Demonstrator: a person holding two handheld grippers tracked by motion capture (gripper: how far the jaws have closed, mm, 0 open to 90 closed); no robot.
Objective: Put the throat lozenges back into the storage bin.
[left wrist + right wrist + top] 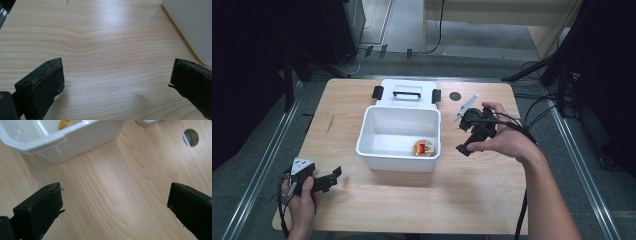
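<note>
Table: we see a light wooden top (412,200) carrying everything.
Bin: our white tub (377,150) sits mid-table, its lid (407,92) touching its far rim.
Right gripper: (469,135) just beside the tub's right wall, jaws wide apart, empty.
Left gripper: (329,179) near the front-left edge, jaws apart, empty.
Cup: a small round yellow-lidded container (424,148) lies in the tub's front-right corner.

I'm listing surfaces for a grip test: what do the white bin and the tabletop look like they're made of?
The white bin looks like glossy moulded plastic: smooth walls, rounded rim, soft highlights. The tabletop looks like pale wood or wood-look laminate with a matte finish: grain lines run across it; which one cannot be told.
</note>
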